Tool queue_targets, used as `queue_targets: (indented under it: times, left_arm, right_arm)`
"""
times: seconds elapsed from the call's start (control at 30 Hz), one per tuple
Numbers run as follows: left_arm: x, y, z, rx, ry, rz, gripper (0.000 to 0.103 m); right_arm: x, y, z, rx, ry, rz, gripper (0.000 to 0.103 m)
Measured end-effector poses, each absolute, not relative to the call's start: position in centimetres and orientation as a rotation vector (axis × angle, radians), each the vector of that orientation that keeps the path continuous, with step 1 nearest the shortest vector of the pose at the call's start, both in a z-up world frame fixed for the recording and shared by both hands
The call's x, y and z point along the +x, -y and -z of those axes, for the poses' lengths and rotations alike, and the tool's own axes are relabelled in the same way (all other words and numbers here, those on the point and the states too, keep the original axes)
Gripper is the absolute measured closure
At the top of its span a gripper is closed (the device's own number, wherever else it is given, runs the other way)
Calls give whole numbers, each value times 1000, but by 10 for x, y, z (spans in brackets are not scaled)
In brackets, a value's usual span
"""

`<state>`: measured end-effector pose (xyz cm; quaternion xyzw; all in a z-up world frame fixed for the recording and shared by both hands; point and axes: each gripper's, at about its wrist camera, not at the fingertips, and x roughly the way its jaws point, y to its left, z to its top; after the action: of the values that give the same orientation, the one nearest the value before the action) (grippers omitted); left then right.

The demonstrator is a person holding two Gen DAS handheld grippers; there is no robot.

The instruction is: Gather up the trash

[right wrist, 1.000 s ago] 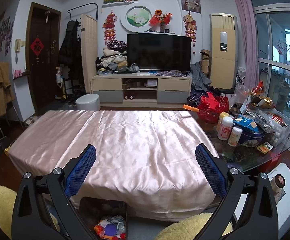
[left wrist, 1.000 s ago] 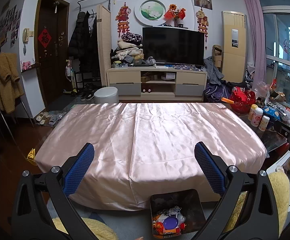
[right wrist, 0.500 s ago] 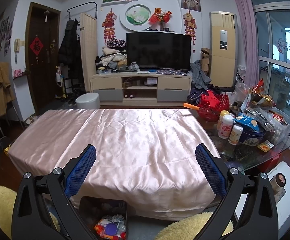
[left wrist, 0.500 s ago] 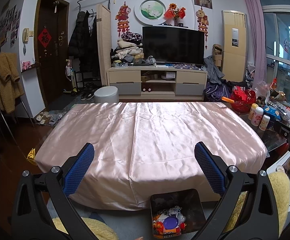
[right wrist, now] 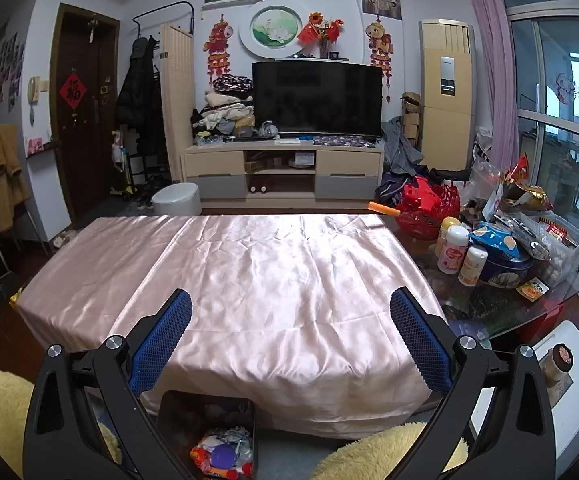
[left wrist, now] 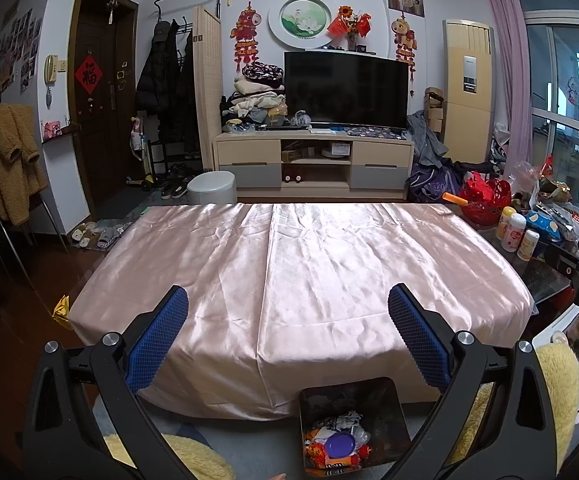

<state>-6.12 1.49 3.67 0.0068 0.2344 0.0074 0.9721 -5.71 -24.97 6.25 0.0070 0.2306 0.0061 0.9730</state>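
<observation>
Above the pink cloth (left wrist: 289, 264) (living room), both claws gape wide, empty.

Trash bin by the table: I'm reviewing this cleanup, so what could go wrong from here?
The bin already holds a heap of wrappers, so more could spill out. Both tools, left and right, are open and empty; reaching toward the cluttered glass table might knock the bottles over.
</observation>
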Motion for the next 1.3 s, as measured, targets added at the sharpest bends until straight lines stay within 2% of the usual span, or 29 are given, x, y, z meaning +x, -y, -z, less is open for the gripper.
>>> queue_targets:
  times: [1.3]
  left_arm:
    - [-66,-8,-37,-2,-458,-24,8]
  right_arm:
    - [-55,251,-61,20,-486,-13,3]
